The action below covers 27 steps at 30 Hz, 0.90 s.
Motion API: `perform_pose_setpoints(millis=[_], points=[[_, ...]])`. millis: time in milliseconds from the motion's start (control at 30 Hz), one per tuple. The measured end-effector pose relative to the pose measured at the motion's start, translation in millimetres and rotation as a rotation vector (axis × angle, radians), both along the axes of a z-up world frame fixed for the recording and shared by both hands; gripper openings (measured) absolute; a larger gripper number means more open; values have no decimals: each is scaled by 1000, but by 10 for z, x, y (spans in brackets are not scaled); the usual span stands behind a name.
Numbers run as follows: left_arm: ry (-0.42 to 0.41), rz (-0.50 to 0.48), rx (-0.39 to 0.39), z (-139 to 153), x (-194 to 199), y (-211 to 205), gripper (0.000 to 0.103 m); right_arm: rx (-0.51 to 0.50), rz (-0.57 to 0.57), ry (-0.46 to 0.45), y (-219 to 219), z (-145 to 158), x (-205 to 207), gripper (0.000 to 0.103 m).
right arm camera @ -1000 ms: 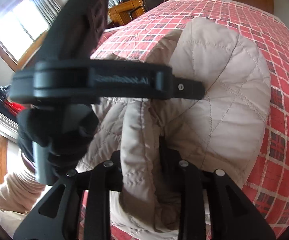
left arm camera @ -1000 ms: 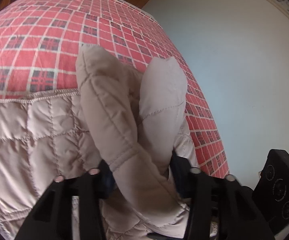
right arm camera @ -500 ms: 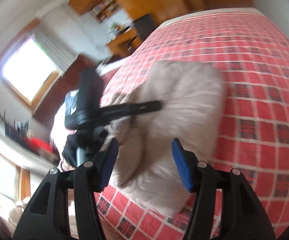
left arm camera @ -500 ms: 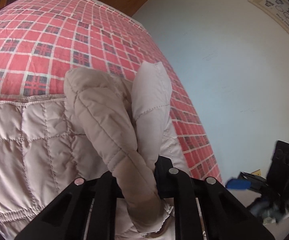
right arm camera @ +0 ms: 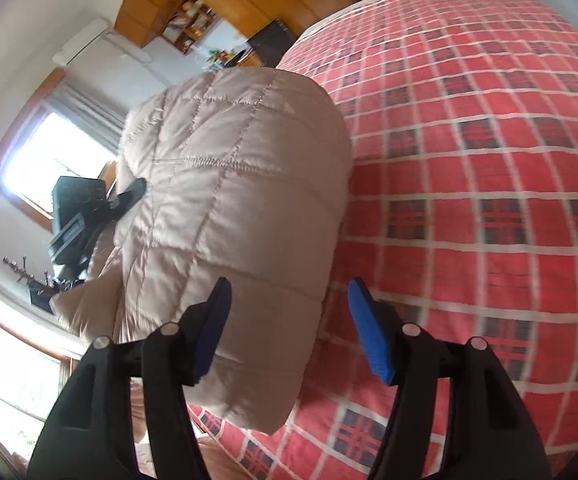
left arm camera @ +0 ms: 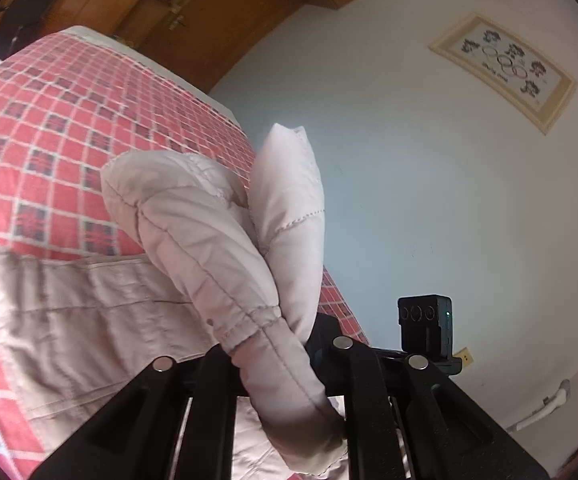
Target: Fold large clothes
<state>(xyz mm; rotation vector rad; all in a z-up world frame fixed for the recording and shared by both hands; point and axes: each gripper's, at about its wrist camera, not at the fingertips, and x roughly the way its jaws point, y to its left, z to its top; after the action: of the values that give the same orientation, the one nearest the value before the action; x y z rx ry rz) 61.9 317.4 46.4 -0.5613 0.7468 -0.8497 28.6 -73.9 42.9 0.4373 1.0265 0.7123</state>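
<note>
One red checked bedspread (right arm camera: pixel 489 160) | beige quilted coat (right arm camera: pixel 229 200) | left gripper (left arm camera: pixel 281 360) jaws pinching coat | right gripper (right arm camera: pixel 289 332) jaws spread

Bed (right arm camera: pixel 489 160), red plaid cover; beige quilted coat (right arm camera: pixel 229 200) atop.

Clamping L gripper (left arm camera: pixel 277 360) tight on a fold of quilted jacket (left arm camera: pixel 217 240), holding R gripper (right arm camera: pixel 289 320) w/ jaws spread wide, gripping nothing.
</note>
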Motion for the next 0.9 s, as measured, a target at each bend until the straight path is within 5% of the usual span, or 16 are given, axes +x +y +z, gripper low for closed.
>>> perform_pose_setpoints(millis=[467, 633, 900], points=[[121, 69, -71, -923, 176, 738, 13, -111, 139, 61, 756, -185, -42, 64], [161, 81, -89, -1015, 167, 795, 22, -180, 134, 53, 875, -229, -56, 65], [113, 207, 144, -509, -401, 884, 38, -190, 148, 30, 939, -244, -34, 65]])
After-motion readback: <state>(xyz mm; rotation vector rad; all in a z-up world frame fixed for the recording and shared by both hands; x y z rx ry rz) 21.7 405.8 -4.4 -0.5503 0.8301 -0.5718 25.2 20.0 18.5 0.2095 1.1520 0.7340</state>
